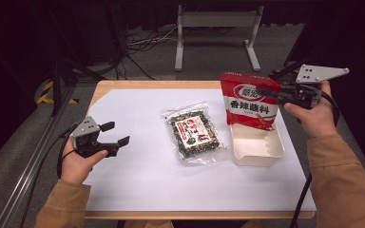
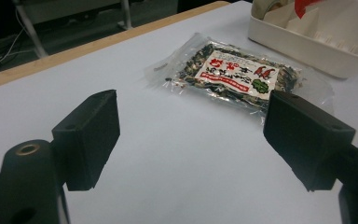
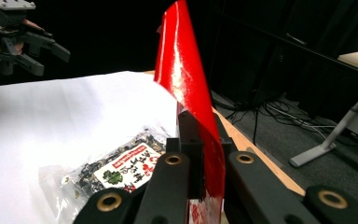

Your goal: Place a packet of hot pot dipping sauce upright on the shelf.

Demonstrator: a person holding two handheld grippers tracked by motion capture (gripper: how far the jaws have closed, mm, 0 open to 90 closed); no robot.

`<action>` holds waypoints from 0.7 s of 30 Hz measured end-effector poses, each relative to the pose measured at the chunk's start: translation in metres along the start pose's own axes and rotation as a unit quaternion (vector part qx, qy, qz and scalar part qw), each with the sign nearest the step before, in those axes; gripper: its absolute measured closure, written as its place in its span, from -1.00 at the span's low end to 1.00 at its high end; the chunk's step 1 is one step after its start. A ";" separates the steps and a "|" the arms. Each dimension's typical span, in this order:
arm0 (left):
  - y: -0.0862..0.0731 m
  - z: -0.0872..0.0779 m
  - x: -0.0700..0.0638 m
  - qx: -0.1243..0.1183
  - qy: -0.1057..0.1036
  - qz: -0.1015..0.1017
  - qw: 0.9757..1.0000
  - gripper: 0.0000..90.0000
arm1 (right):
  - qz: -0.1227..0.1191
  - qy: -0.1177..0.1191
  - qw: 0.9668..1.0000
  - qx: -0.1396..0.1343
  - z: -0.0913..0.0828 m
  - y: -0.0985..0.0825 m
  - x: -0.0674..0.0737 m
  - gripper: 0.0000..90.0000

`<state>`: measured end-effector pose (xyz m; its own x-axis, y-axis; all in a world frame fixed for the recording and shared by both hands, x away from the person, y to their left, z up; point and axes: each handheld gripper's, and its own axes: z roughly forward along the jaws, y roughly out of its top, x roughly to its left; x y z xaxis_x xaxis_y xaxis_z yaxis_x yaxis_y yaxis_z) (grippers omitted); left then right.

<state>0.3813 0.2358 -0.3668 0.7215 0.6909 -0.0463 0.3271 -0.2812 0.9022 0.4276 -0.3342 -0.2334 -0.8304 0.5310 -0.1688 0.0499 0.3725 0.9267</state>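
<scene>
While the right gripper [image 1: 272, 92] pinches the red sauce packet [image 1: 250, 100] by its edge with fingers clamped shut, the packet hangs upright, long axis vertical and bottom edge down, directly over the white tray [image 1: 258, 147] at the surface's right. The clear seaweed bag [image 1: 194, 132] lies flat mid-surface, long axis running away from the person, just left of the tray. The left gripper [image 1: 114, 134], fingers spread wide and holding nothing, points toward the bag and is nearer it.

Glossy red foil pouch [image 3: 186, 79]; clear crinkly plastic bag [image 1: 193, 131]; matt white tray [image 1: 256, 147].
</scene>
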 end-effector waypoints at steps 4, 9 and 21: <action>-0.001 0.000 0.001 0.001 0.001 -0.001 1.000 -0.58 | 0.008 -0.006 1.000 -0.002 -0.001 -0.004 -0.005 0.97; -0.001 0.001 0.000 0.001 -0.001 -0.004 1.000 -0.57 | 0.012 -0.015 1.000 0.001 0.000 -0.009 -0.012 0.97; -0.001 0.001 0.001 0.002 -0.003 -0.003 1.000 -0.58 | 0.017 -0.032 0.999 0.016 0.006 -0.020 -0.023 0.97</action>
<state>0.3824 0.2358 -0.3686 0.7229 0.6887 -0.0552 0.3350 -0.2795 0.8998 0.4495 -0.3493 -0.2503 -0.7912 0.5904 -0.1597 0.0962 0.3780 0.9208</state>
